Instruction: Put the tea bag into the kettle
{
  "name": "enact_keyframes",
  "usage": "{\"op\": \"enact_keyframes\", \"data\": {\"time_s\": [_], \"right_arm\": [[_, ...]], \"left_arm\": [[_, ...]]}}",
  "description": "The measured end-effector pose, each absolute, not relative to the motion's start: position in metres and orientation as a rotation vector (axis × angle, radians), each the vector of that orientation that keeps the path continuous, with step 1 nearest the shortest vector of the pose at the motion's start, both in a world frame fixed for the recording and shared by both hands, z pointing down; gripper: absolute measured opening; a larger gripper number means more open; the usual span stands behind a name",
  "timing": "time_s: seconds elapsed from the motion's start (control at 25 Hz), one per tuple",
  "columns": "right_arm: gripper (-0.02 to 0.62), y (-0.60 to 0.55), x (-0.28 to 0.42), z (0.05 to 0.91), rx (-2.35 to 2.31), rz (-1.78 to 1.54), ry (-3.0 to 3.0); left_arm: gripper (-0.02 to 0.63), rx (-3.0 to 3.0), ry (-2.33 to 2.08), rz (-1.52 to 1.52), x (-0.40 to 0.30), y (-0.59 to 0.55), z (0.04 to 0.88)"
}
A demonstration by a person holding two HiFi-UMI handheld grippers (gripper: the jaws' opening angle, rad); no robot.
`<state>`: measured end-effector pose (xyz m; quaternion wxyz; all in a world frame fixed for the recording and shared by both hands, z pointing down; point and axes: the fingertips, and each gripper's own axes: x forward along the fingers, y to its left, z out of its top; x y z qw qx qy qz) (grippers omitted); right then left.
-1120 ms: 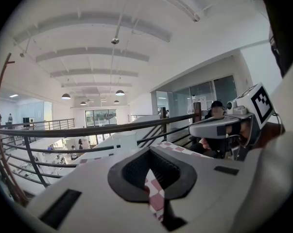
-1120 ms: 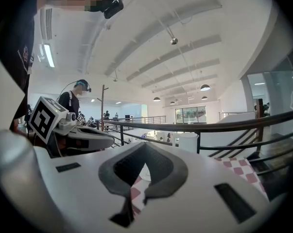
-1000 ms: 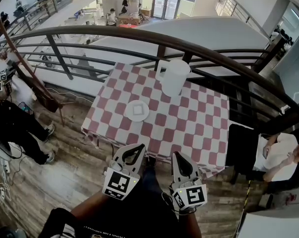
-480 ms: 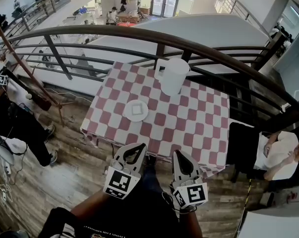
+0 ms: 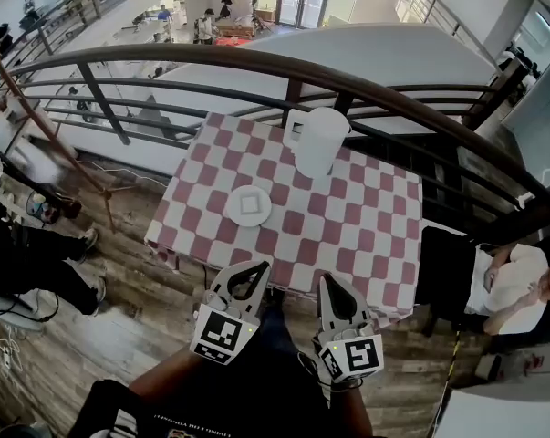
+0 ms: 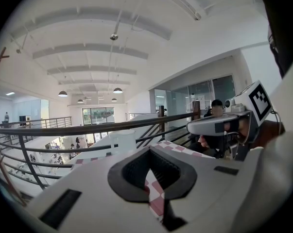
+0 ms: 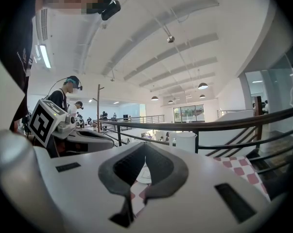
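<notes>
A white kettle (image 5: 318, 141) with a handle stands at the far side of the checked table (image 5: 347, 235). A white saucer (image 5: 250, 206) near the table's left middle carries a small square tea bag (image 5: 250, 203). Both grippers hover short of the table's near edge, each with nothing between its jaws. My left gripper (image 5: 262, 265) is shut, and my right gripper (image 5: 326, 282) is shut beside it. In the left gripper view the kettle (image 6: 123, 141) shows beyond the closed jaws. The right gripper view has the kettle (image 7: 186, 141) ahead and the saucer (image 7: 145, 175) behind the jaw gap.
A dark curved railing (image 5: 284, 67) runs just behind the table, with an open drop to the floor below. A seated person (image 5: 516, 286) is at the right. At the left stands another person (image 5: 19, 235) on the wooden floor.
Both grippers have stayed nearly still. The person at the left has shifted and lowered their marked gripper.
</notes>
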<state>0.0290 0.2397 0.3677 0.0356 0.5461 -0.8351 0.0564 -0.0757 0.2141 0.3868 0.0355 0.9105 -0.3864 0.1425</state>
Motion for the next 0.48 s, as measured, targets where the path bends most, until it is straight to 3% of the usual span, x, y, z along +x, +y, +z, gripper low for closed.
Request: {"op": "enact_keyframes", "data": {"time_s": [0.48], "right_arm": [[0.014,0.199,0.036,0.368,1.682,0.18,-2.56]], "left_arm": [[-0.002,2.786,-1.182,0.445,-0.069,0.175,0.391]]}}
